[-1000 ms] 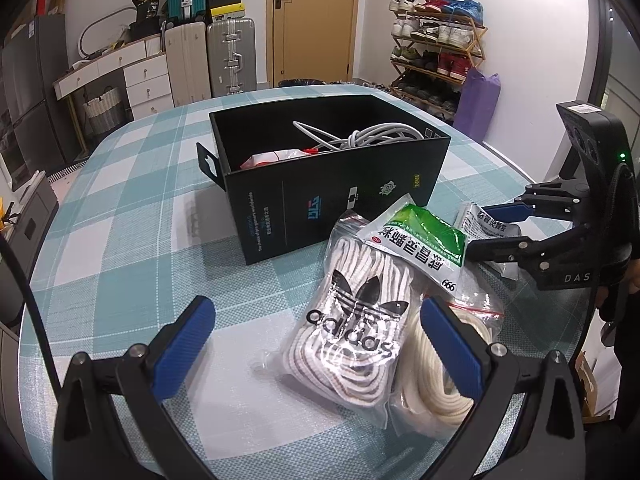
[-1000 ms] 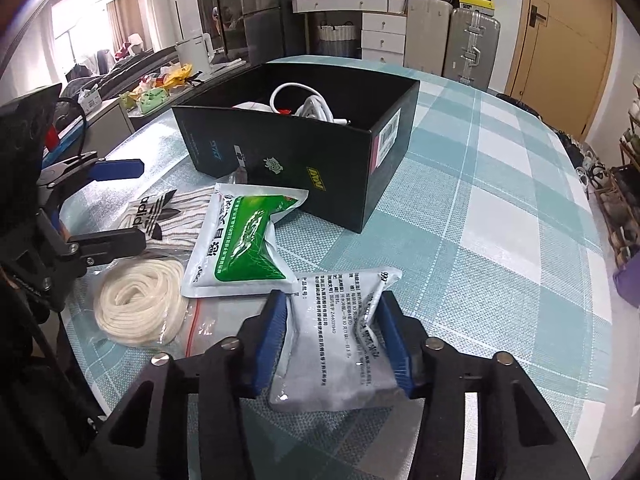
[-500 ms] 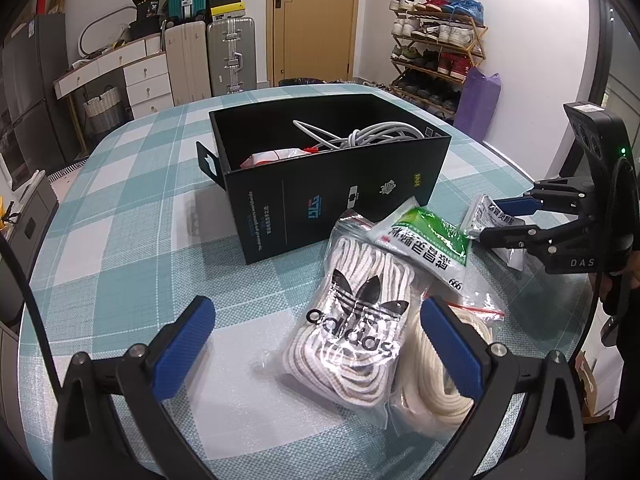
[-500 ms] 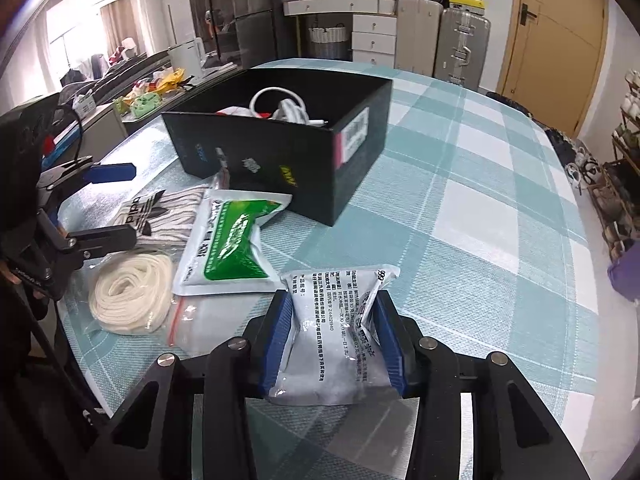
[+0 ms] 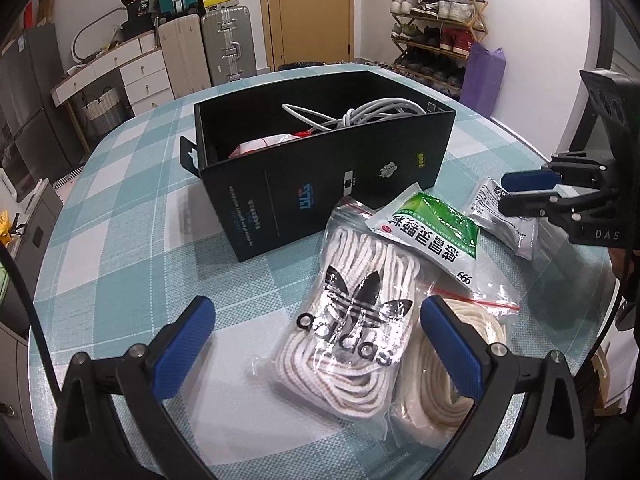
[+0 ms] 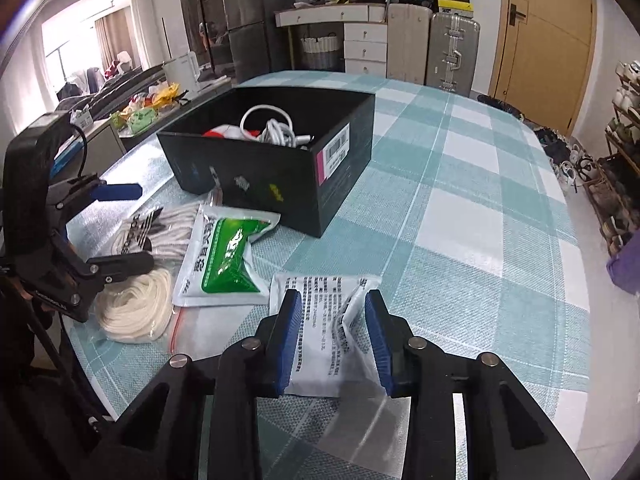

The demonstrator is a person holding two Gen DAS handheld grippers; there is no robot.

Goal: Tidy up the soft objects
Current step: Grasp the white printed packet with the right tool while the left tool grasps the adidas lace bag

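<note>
My right gripper [image 6: 332, 312] has its jaws closing, and the pads pinch a white printed packet [image 6: 320, 344], which buckles between them; the left wrist view shows this packet [image 5: 486, 208] at the right gripper [image 5: 505, 192]. A green-and-white packet [image 6: 224, 256] lies just left of it. My left gripper [image 5: 316, 320] stands open, its fingers to either side of a clear Adidas bag of laces [image 5: 352, 320] and holding nothing. A bag of cream rope [image 5: 440, 392] lies under its right finger. The open black box [image 5: 320, 176] behind holds white cables and a red-and-white item.
All of this sits on a round table with a teal checked cloth [image 6: 480, 208]; its edge runs close by the rope bag. The cloth right of the box is bare. Suitcases, drawers and a shoe rack [image 5: 436, 24] stand along the walls.
The right gripper's jaws have narrowed on the white packet, which is now creased and drawn slightly away from the green packet. The left gripper and the bags under it have stayed put.
</note>
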